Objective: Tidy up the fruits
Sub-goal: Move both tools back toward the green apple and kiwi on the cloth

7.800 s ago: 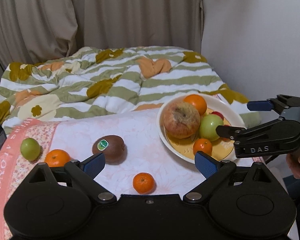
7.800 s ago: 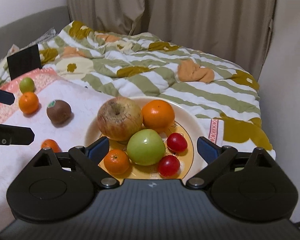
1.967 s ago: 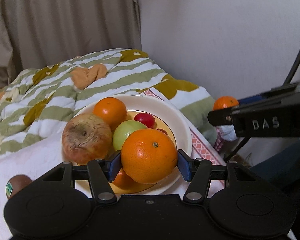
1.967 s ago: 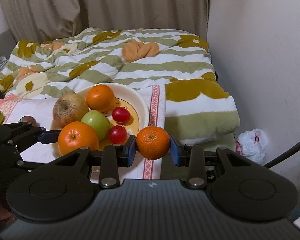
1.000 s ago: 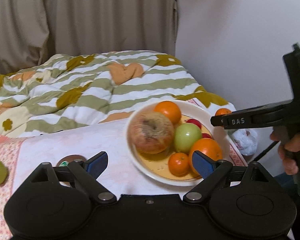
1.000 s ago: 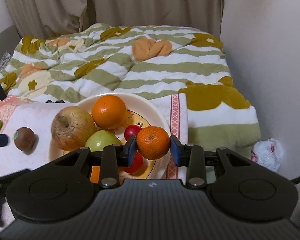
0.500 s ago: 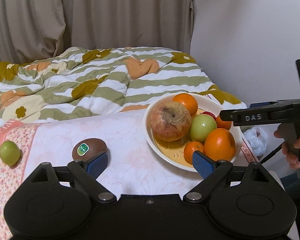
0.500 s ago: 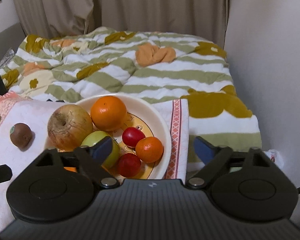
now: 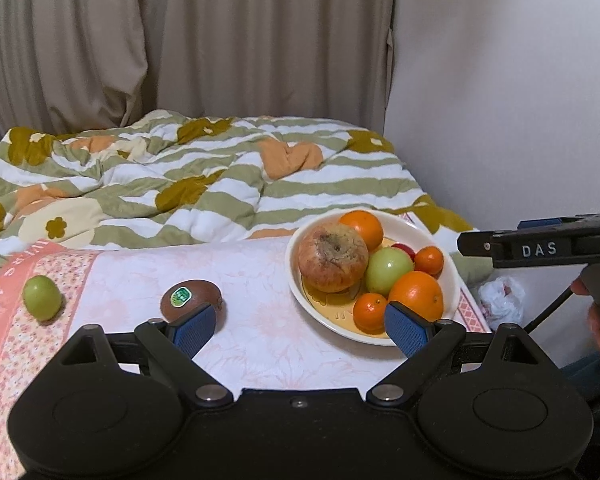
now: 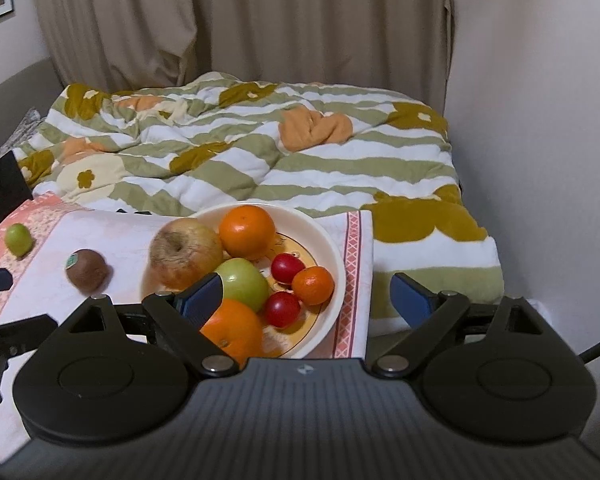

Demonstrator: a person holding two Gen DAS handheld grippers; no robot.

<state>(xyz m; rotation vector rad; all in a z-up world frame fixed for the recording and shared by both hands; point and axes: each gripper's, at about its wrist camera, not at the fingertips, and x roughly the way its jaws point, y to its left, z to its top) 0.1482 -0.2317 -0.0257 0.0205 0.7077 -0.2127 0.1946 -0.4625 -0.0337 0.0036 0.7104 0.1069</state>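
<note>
A cream plate (image 9: 452,276) (image 10: 332,248) on the table holds a big apple (image 9: 332,258), a green apple (image 9: 388,270), oranges (image 9: 416,294), small mandarins (image 10: 313,285) and red fruits (image 10: 282,308). A brown kiwi (image 9: 190,300) (image 10: 87,271) and a small green fruit (image 9: 42,298) (image 10: 19,239) lie on the cloth left of the plate. My left gripper (image 9: 300,326) is open and empty, near the kiwi and the plate's front. My right gripper (image 10: 306,294) is open and empty above the plate's right side; it also shows in the left wrist view (image 9: 540,246).
A floral tablecloth (image 9: 260,336) covers the table. A striped quilt (image 9: 220,184) lies on the bed behind. A wall stands at the right, with a white plastic bag (image 9: 502,300) on the floor. A dark object (image 10: 2,196) sits at the far left.
My left gripper dropped its orange in the plate and drew back left. My right gripper opened and left its mandarin in the plate, then pulled back a little.
</note>
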